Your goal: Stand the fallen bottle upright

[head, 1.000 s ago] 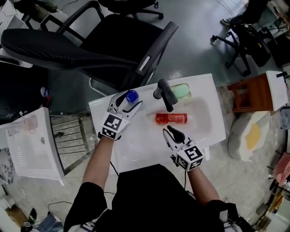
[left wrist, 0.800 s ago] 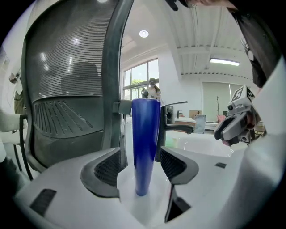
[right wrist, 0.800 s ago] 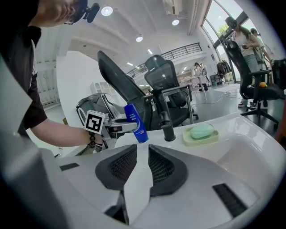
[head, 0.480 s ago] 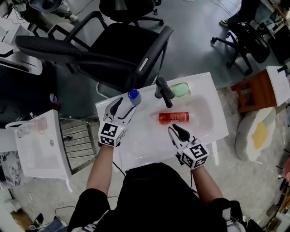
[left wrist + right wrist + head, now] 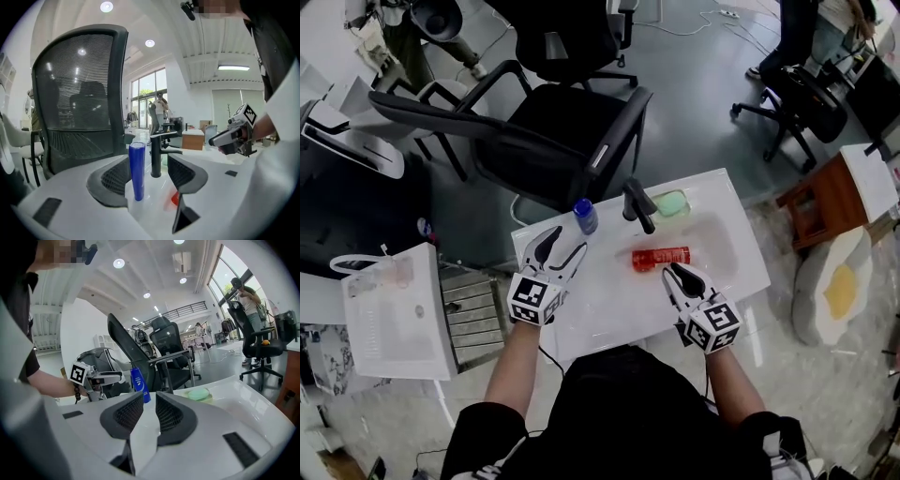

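One red bottle (image 5: 661, 257) lies crosswise in the counter's basin (image 5: 717, 236), just beyond our right gripper (image 5: 678, 275), whose jaws are slightly parted and empty. Our left gripper (image 5: 562, 246), jaws wide and empty, is farther off.

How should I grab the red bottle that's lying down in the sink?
Take the red bottle around the middle of its body, from above and the near side, probably with the right hand-held gripper, which is closest. It lies sideways, so jaws closing front to back would span its round sides. The tap stands just behind, so that side looks tighter.
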Tool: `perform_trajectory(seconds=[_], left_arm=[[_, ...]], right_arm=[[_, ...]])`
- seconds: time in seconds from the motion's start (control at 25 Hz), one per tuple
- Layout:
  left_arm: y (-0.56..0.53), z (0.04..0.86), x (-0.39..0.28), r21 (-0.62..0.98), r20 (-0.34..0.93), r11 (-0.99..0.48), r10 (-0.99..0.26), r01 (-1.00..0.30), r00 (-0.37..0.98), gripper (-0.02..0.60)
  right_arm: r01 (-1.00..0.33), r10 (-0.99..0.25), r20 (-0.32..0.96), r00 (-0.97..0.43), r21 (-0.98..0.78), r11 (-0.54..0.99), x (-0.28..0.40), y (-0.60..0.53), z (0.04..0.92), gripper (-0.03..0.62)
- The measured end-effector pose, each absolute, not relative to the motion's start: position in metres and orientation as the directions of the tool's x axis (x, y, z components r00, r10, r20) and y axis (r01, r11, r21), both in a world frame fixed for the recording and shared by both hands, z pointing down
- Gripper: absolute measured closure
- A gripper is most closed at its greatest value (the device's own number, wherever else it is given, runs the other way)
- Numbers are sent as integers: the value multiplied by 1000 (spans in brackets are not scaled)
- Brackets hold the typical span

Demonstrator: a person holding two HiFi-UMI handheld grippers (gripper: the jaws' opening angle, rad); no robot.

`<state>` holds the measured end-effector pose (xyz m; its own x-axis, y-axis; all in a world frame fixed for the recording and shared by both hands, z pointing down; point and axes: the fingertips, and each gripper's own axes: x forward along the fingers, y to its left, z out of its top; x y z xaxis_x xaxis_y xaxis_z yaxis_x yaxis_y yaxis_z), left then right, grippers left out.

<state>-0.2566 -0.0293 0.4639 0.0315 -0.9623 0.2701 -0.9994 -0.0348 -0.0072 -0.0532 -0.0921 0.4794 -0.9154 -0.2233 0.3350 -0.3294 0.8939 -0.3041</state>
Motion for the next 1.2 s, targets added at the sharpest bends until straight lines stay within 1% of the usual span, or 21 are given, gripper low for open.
perform_trajectory(seconds=[0.16, 0.28, 0.48, 0.6, 0.68, 0.8, 0.92, 1.04, 1.2], left_arm=[[-28, 455, -232, 49, 229, -61, -971, -997, 71, 316], [-35, 453, -205, 36, 221, -128, -966, -991, 133, 325], [-51, 470, -143, -37, 291, -334, -905, -942, 309, 330], [-61, 492, -106, -26, 337, -450, -845, -893, 416, 330], [-69, 506, -89, -16, 368, -498, -809, -867, 458, 330], [-84, 527, -69, 1, 422, -547, -759, -837, 496, 330], [-97, 556, -50, -3, 510, -604, -687, -797, 518, 330], [-111, 589, -38, -28, 598, -656, -616, -754, 514, 330], [-133, 630, -32, -53, 680, -703, -546, -709, 490, 328]], right_arm=[[-350, -256, 319, -912, -287, 891, -43, -93, 469, 497], [-382, -289, 321, -902, -278, 881, -27, -95, 467, 497], [-455, -364, 323, -873, -272, 848, 6, -99, 468, 497], [-510, -418, 332, -846, -270, 817, 29, -100, 473, 497], [-546, -451, 341, -825, -271, 793, 46, -101, 474, 497], [-600, -500, 355, -790, -276, 751, 72, -101, 474, 497], [-650, -546, 369, -752, -277, 708, 93, -103, 472, 497], [-685, -579, 378, -722, -277, 674, 104, -104, 472, 497], [-724, -614, 390, -686, -278, 632, 113, -101, 475, 497]])
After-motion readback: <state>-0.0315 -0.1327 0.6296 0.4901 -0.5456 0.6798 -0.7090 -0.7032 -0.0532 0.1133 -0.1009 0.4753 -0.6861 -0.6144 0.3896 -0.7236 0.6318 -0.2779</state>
